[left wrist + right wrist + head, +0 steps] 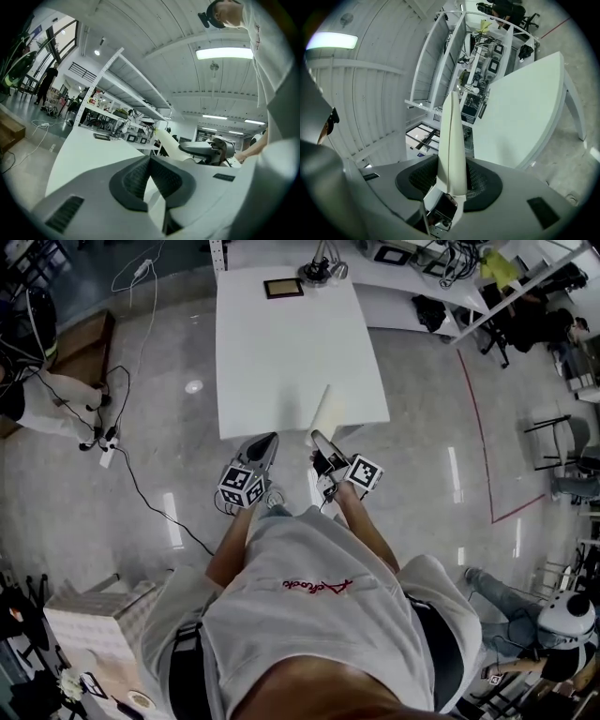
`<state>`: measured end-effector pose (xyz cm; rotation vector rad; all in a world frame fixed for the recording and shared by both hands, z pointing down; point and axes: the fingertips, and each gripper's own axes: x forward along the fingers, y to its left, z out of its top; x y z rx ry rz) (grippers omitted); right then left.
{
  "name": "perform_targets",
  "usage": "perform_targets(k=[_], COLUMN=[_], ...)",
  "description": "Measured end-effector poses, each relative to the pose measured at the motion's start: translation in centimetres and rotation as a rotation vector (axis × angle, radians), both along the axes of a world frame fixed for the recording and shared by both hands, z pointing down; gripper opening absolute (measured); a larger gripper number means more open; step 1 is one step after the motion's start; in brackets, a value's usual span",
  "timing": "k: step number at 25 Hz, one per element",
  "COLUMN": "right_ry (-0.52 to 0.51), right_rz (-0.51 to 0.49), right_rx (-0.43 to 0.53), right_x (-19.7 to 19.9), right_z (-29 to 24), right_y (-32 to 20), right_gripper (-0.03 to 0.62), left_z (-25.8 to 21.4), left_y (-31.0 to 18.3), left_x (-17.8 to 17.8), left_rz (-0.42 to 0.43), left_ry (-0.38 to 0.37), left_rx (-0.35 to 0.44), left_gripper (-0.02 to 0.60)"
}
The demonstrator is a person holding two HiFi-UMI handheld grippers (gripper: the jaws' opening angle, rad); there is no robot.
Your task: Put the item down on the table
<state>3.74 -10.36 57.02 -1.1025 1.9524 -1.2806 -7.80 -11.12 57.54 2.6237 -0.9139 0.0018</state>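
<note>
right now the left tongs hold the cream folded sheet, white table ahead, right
No, the right tongs hold the cream folded sheet, as the right gripper view shows; the left tongs are shut and empty. The white table is ahead.

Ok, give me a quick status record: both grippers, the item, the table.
right gripper: shut on cream flat sheet
left gripper: shut, nothing between the jaws
cream flat sheet: held edge-on, far end over the near edge of the white table
table far end: small dark frame
put-down: not yet done
</note>
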Motion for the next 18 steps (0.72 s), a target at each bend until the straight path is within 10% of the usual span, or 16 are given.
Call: perform_targets(k=[18], right_ry=[-0.011], right_rz=[-0.002], right_rx=[-0.015], right_x=[-0.4], right_z=[1.7], right_y=[-4.5], right_gripper=[0.153], left_z=[1.9], left_y=[-4.3], left_x=[-0.5], left_rz=[0.019], left_ry=[-0.033], left_rx=[-0.038], left_gripper=[0.015])
